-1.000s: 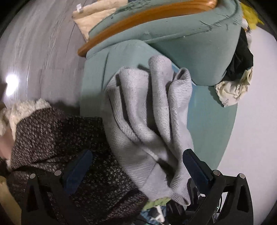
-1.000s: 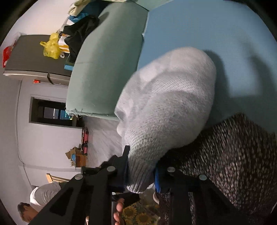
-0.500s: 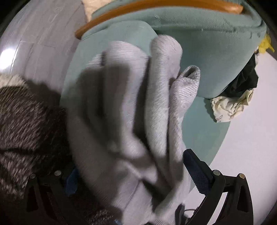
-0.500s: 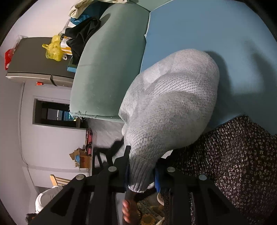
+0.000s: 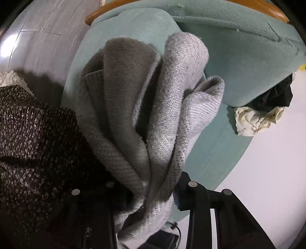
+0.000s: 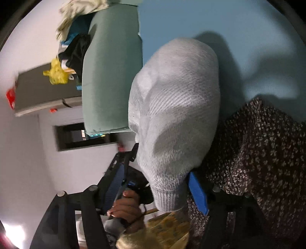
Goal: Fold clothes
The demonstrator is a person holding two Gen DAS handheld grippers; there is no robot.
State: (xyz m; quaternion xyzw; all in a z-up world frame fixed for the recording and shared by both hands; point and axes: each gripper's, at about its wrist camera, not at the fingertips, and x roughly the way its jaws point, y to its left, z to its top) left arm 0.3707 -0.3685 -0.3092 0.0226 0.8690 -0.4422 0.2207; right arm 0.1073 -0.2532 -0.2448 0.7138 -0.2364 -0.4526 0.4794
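Observation:
A light grey knit sweater [image 5: 153, 107] hangs bunched in folds over the teal sofa seat [image 5: 214, 153]. My left gripper [image 5: 147, 193] is shut on the sweater's lower bunched edge. In the right wrist view the same grey sweater [image 6: 176, 107] hangs as a rounded bundle. My right gripper [image 6: 158, 189] has its jaws apart with the sweater's ribbed hem between them; its blue pad [image 6: 198, 193] shows beside the cloth, apart from it. The left gripper and the hand holding it [image 6: 126, 206] show below the sweater.
A dark speckled knit garment [image 5: 34, 149] lies left of the sweater, and also shows in the right wrist view [image 6: 264, 153]. The sofa backrest [image 5: 239, 57] has a wooden rim [image 5: 103, 9]. Cream and black clothes [image 5: 256, 118] pile at the sofa's side. Grey floor [image 5: 38, 38] lies beyond.
My left gripper was open beside the sweater and has closed on its bunched edge. My right gripper was shut on the hem and its jaws have spread. The sweater has lifted.

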